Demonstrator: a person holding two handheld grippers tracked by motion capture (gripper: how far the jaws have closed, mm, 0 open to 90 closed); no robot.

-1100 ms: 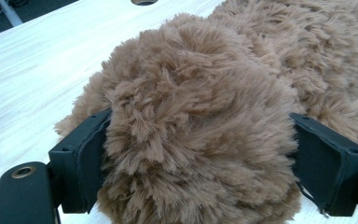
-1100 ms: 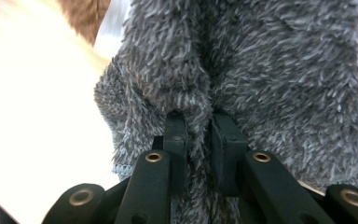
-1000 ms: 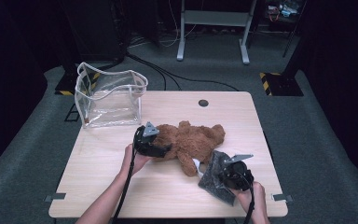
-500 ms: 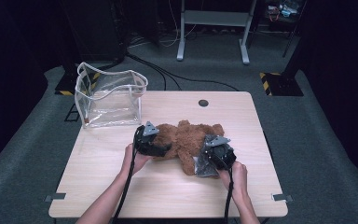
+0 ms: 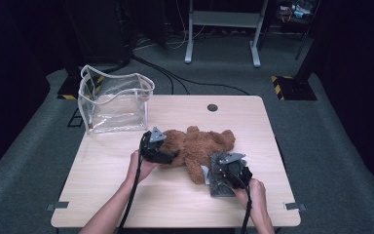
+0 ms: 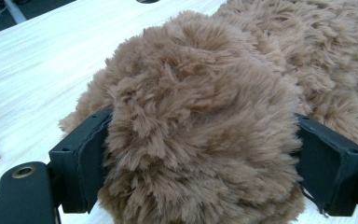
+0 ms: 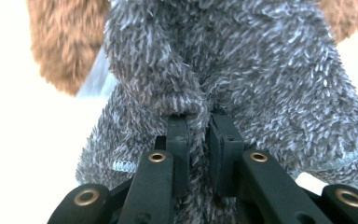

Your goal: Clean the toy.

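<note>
A brown teddy bear (image 5: 199, 145) lies on the wooden table (image 5: 107, 195), just right of centre. My left gripper (image 5: 172, 156) comes at it from the left, and in the left gripper view its jaws stand wide with both pads pressed into a thick furry part of the bear (image 6: 200, 116). A grey fuzzy cloth (image 5: 218, 187) lies at the bear's near leg. My right gripper (image 5: 220, 169) is over that cloth. In the right gripper view the right gripper (image 7: 198, 122) is shut, pinching a fold of the grey cloth (image 7: 261, 70), with a brown bear limb (image 7: 65, 42) beyond.
A clear plastic bag (image 5: 114, 102) stands open at the table's back left corner. A dark round grommet (image 5: 212, 107) sits near the far edge. Cables trail from both grippers along the person's forearms. Bare tabletop lies to the front left.
The right gripper went up and left from the front right to the bear's leg, then drew back slightly, with the grey cloth in it. The left gripper and the bear stayed put.
</note>
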